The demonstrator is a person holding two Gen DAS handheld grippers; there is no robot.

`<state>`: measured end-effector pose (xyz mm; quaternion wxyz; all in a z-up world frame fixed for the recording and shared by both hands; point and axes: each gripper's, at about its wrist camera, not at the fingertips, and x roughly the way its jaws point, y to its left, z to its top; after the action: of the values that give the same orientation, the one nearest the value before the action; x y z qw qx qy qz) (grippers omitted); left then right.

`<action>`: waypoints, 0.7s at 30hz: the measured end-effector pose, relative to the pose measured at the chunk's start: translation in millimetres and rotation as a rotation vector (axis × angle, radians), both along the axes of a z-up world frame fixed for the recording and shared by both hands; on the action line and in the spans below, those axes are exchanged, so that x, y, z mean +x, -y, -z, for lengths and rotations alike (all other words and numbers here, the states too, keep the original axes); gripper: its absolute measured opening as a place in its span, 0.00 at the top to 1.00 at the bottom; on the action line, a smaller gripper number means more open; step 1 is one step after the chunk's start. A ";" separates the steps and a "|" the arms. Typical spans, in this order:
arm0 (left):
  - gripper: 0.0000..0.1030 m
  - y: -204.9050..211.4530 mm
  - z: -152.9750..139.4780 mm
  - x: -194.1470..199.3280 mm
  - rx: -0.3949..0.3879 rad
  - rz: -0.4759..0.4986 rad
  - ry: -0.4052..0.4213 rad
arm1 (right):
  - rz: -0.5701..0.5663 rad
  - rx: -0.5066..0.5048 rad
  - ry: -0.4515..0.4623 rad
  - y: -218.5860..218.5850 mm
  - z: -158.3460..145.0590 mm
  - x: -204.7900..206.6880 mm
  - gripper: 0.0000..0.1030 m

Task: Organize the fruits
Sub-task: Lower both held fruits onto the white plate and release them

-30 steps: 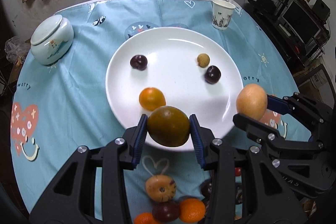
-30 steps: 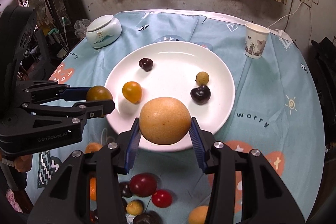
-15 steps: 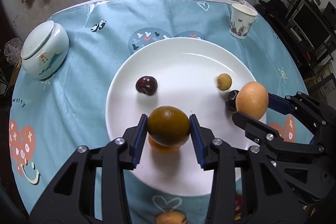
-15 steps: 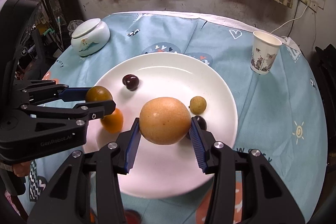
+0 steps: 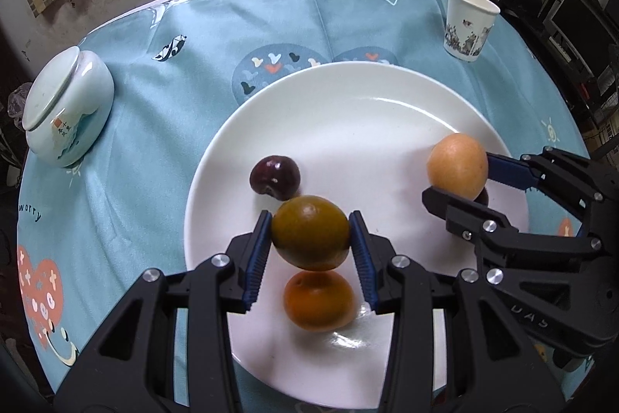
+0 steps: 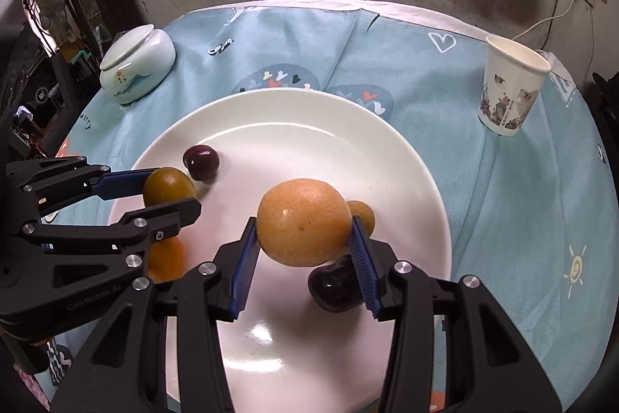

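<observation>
Both fruits held above the plate, ready to set down.

Your left hand-held gripper (image 5: 310, 238) pinches the green-brown fruit (image 5: 309, 237) over the plate (image 5: 348, 111); your right hand-held gripper (image 6: 303, 229) clamps the pale orange fruit (image 6: 303, 227). Lower each onto bare plate, clear of the cherry (image 5: 274, 177), then release.

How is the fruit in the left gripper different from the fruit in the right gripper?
The left gripper holds a dark olive-green fruit; the right gripper holds a pale orange fruit. The pale orange fruit looks bigger than the olive-green one. The olive-green fruit hangs above a small orange; the pale one is near a dark cherry. Both are round, squeezed between blue fingers, over the white plate.
</observation>
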<state>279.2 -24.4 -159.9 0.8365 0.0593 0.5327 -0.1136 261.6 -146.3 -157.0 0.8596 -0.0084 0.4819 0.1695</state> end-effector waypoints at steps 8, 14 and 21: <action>0.51 -5.2 -19.8 -10.0 0.013 -0.019 0.047 | 0.010 -0.020 0.050 2.4 -22.7 -14.0 0.35; 0.47 -5.4 -53.1 -29.5 0.018 -0.017 0.107 | 0.001 -0.027 0.092 2.4 -52.1 -36.0 0.35; 0.35 -5.9 -96.8 -74.1 0.014 -0.016 0.194 | 0.001 -0.035 0.131 3.2 -84.1 -82.7 0.35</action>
<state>205.0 -18.5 -63.1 0.8847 0.0718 0.4502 -0.0971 178.9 -149.5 -72.9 0.8892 -0.0341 0.4273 0.1597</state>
